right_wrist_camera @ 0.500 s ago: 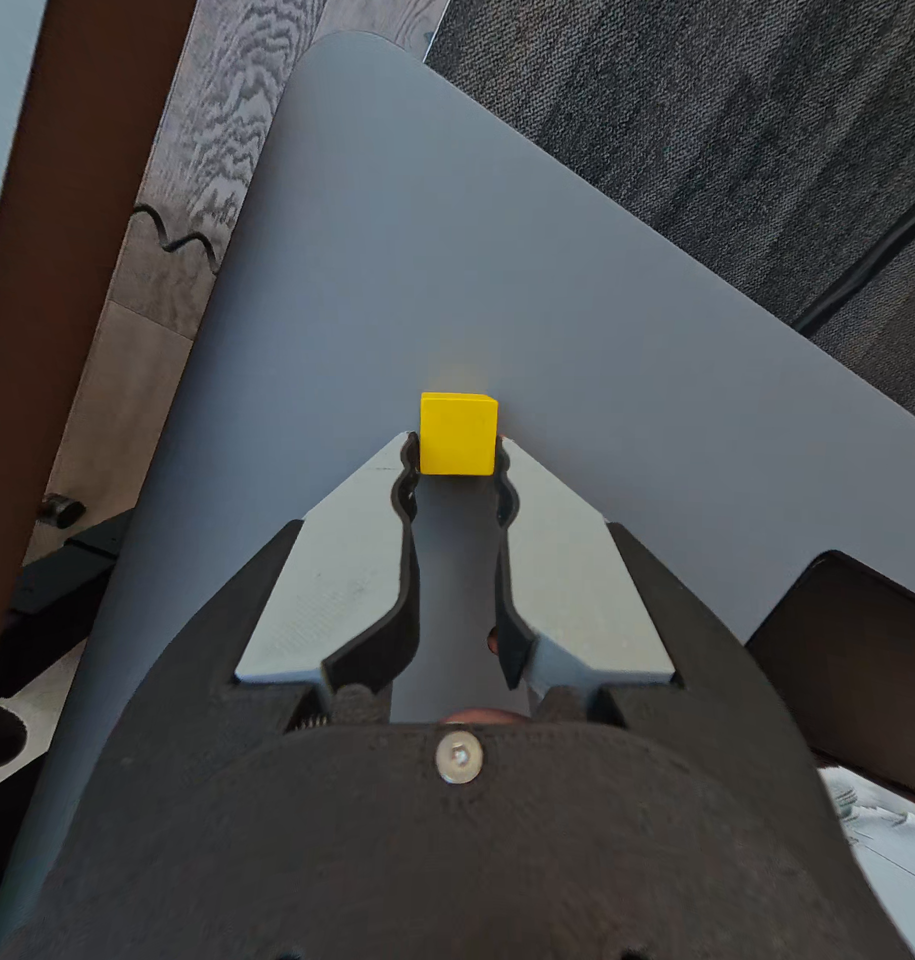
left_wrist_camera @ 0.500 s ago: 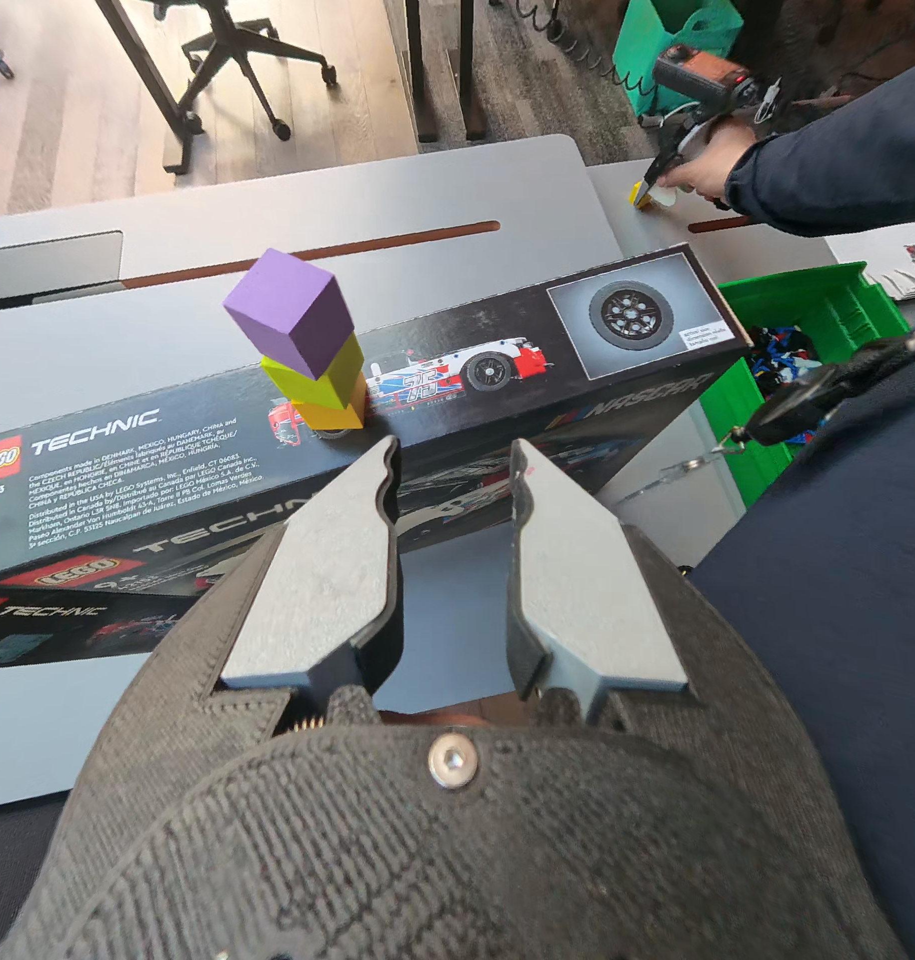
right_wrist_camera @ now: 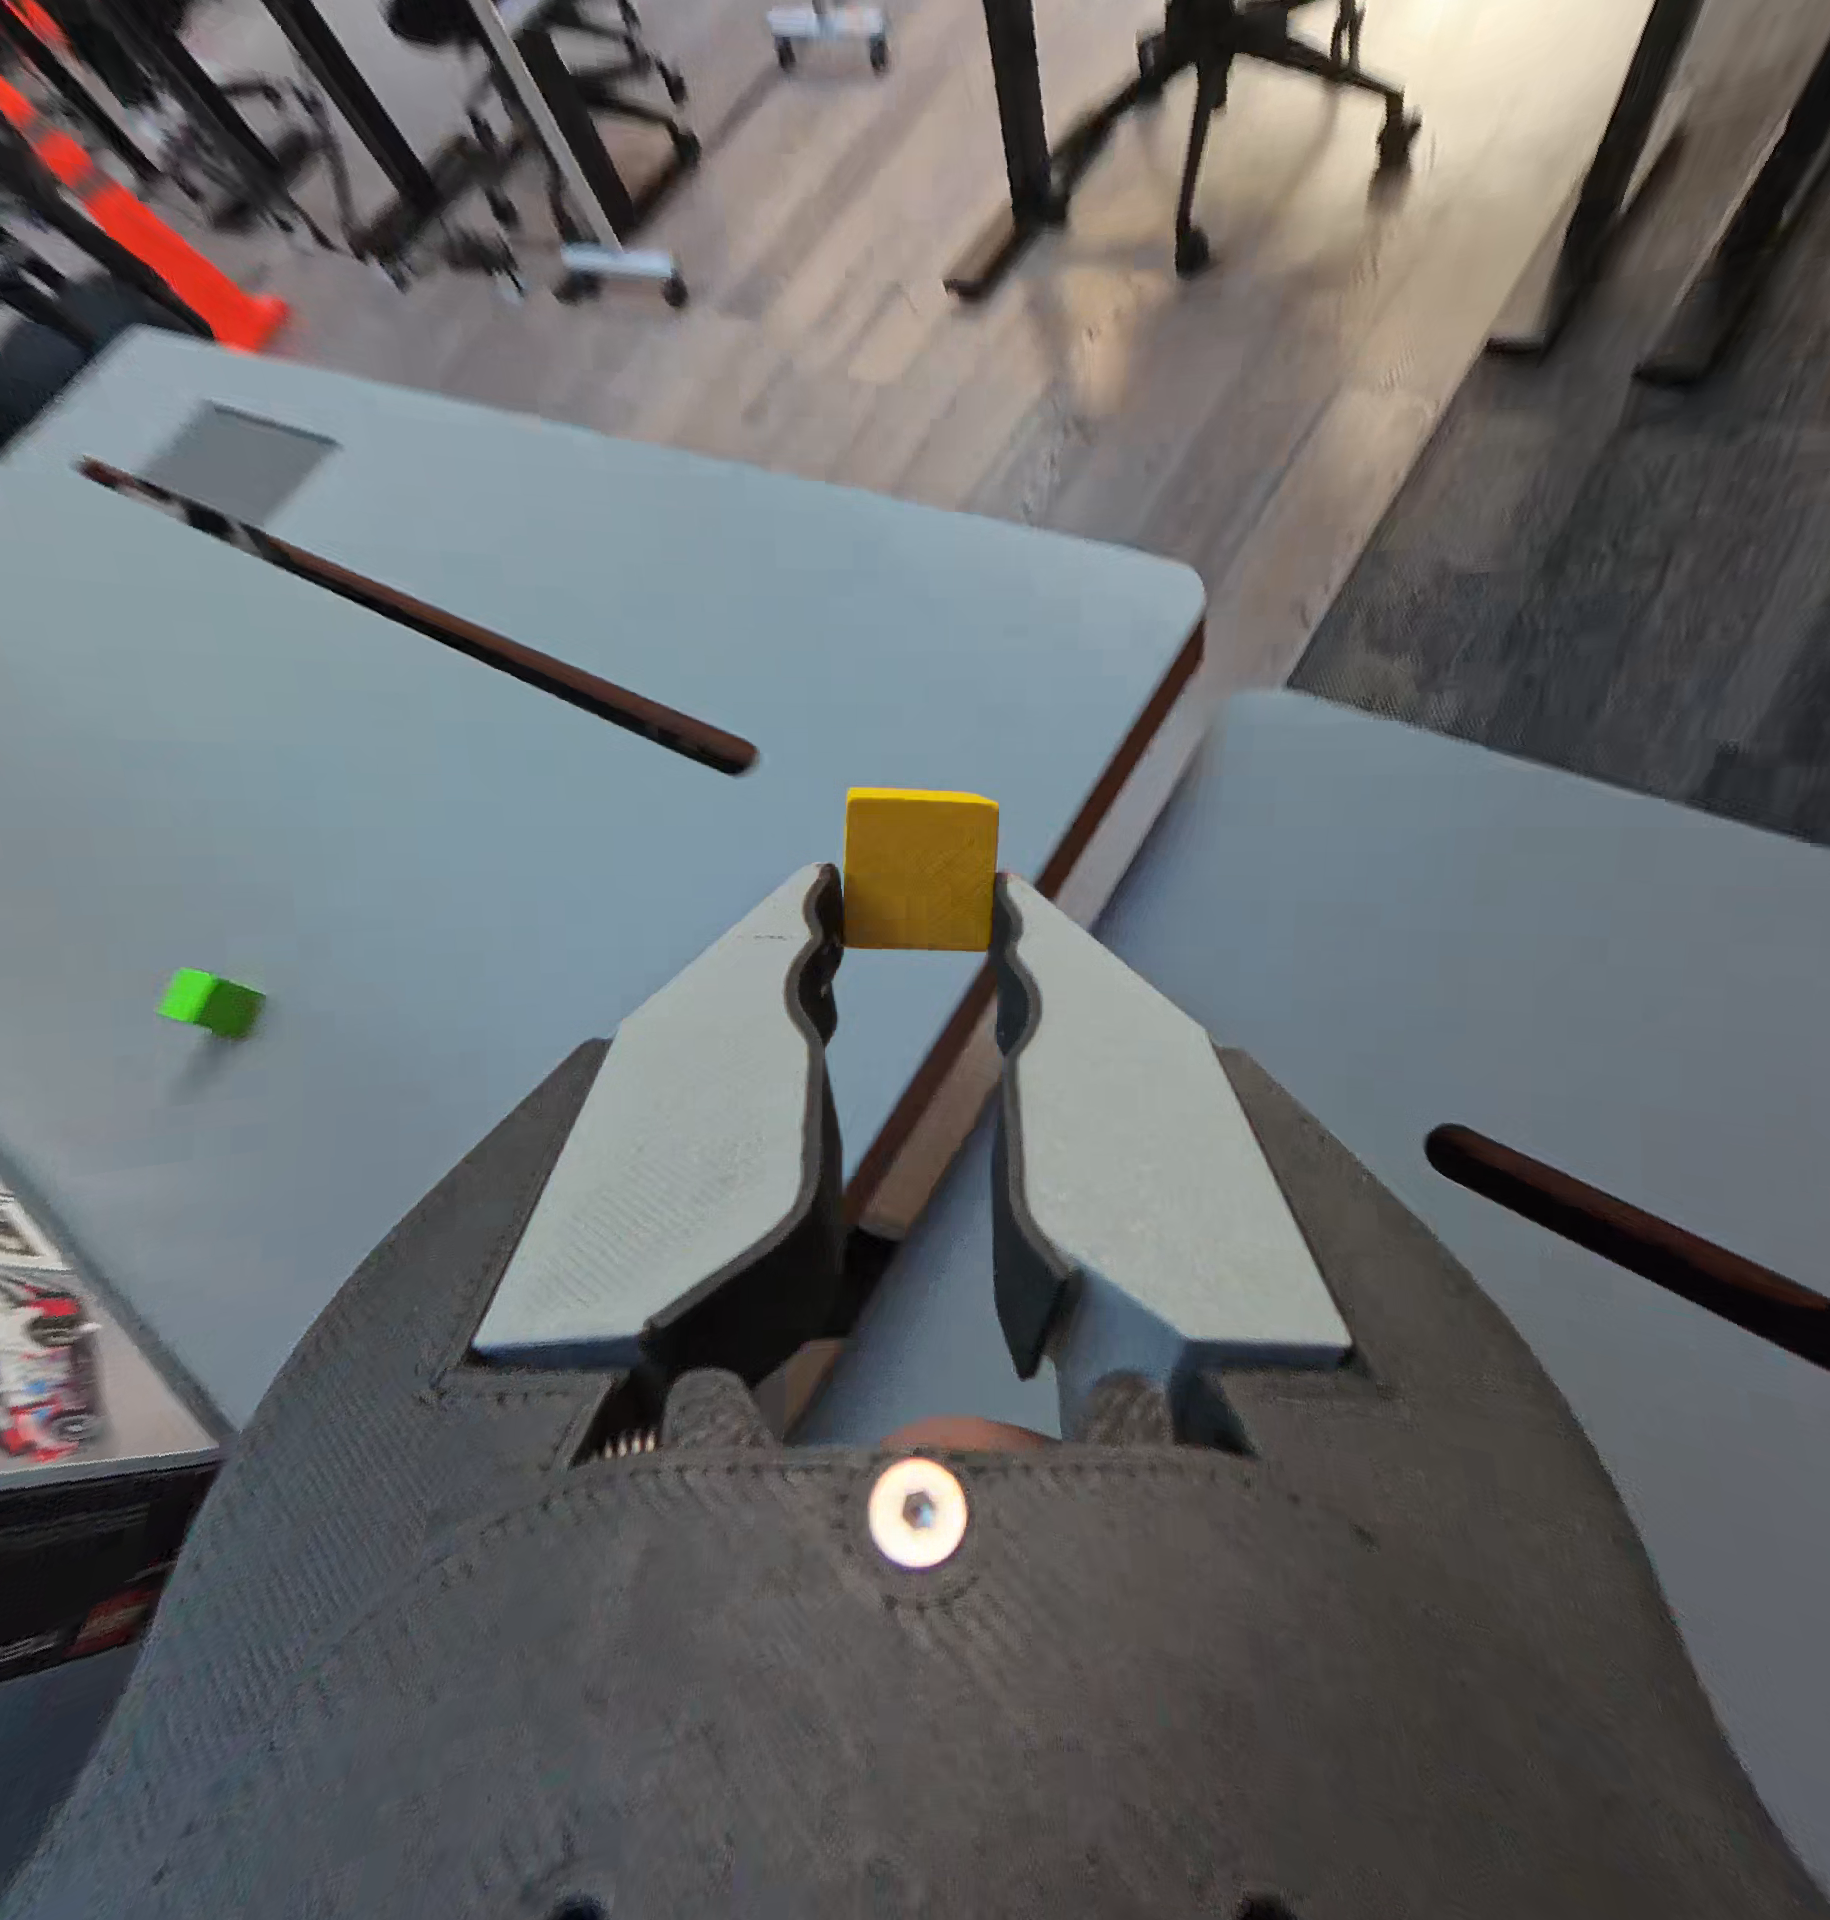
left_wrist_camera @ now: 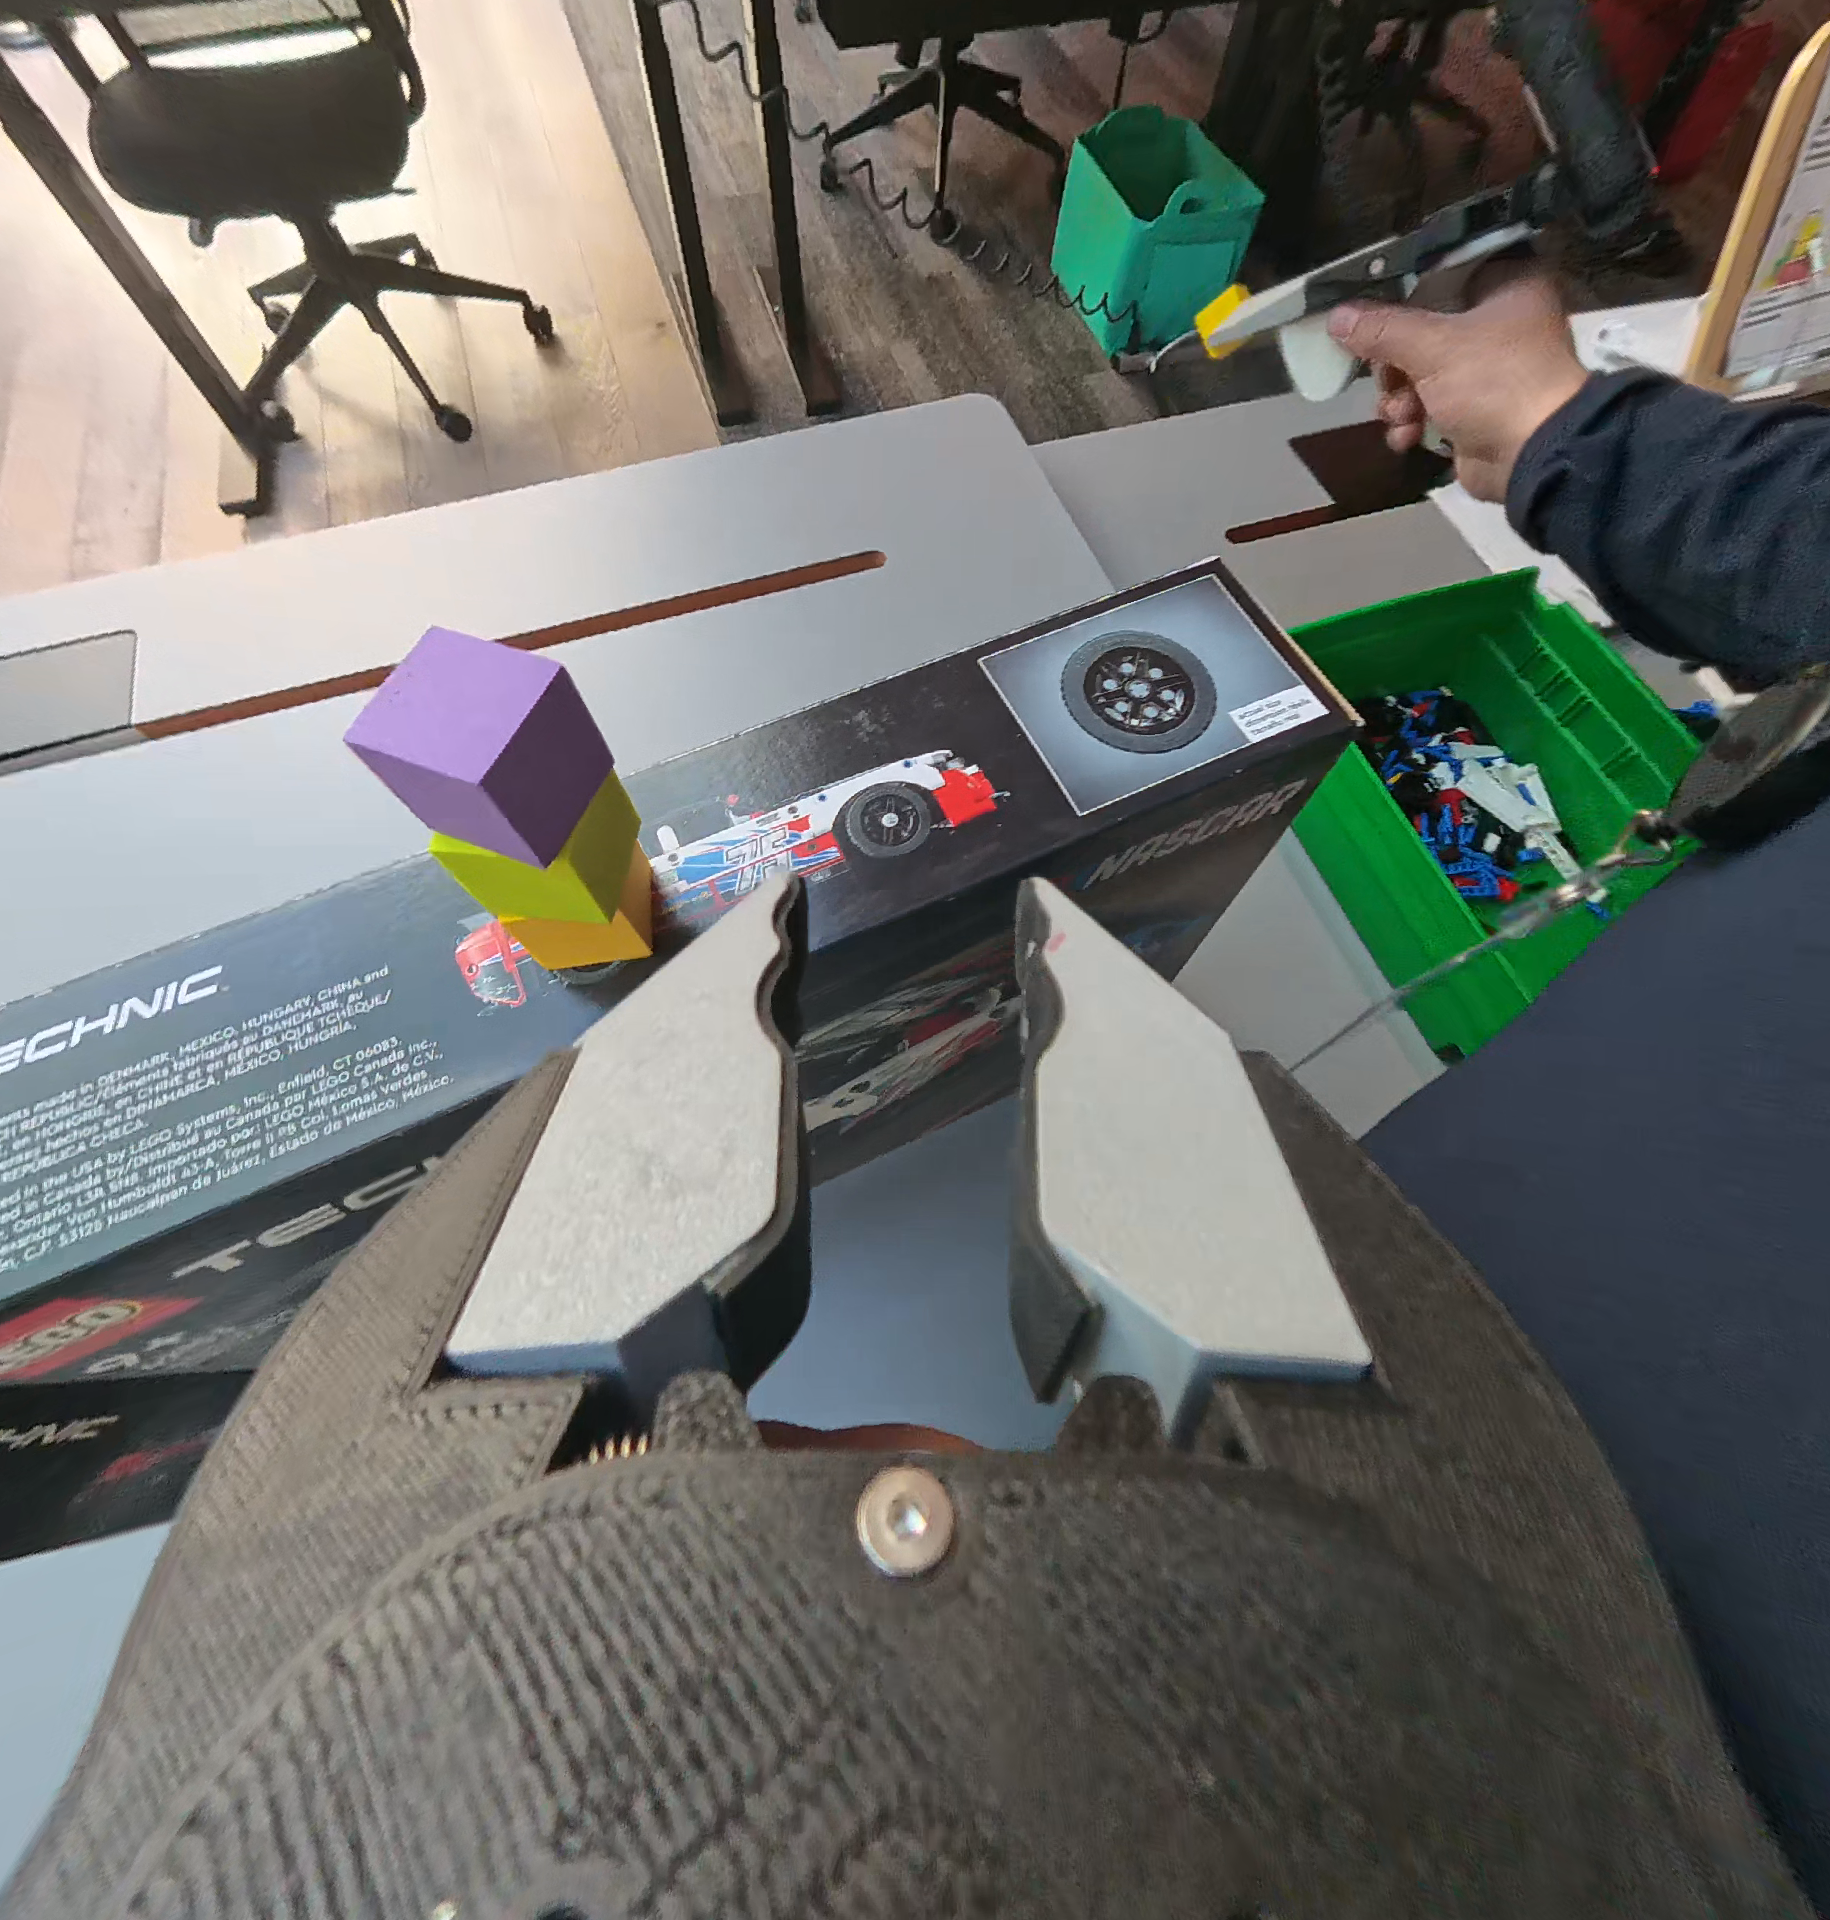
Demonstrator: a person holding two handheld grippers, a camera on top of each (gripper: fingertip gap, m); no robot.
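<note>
My right gripper (right_wrist_camera: 919,894) is shut on a yellow cube (right_wrist_camera: 921,869) and holds it in the air above the grey tables; both pads press its sides. The same gripper and yellow cube (left_wrist_camera: 1223,317) show far off at the upper right of the left wrist view, held by a hand. My left gripper (left_wrist_camera: 906,914) is open and empty, hovering at the near side of a long black toy box (left_wrist_camera: 890,748). On the box stands a leaning stack: a purple cube (left_wrist_camera: 485,743) on a lime cube (left_wrist_camera: 547,868) on an orange cube (left_wrist_camera: 589,935). The stack is left of my left fingertips.
A green bin (left_wrist_camera: 1410,894) of small loose parts stands right of the box. A small green cube (right_wrist_camera: 212,1002) lies on the grey table (right_wrist_camera: 475,883) at the left. A gap runs between two tables. Office chairs and a green bag (left_wrist_camera: 1150,208) stand on the floor beyond. There is about 50 cm between the tips of the two grippers.
My right gripper has lifted the yellow cube off the table and swung up and leftward. My left gripper has hardly moved.
</note>
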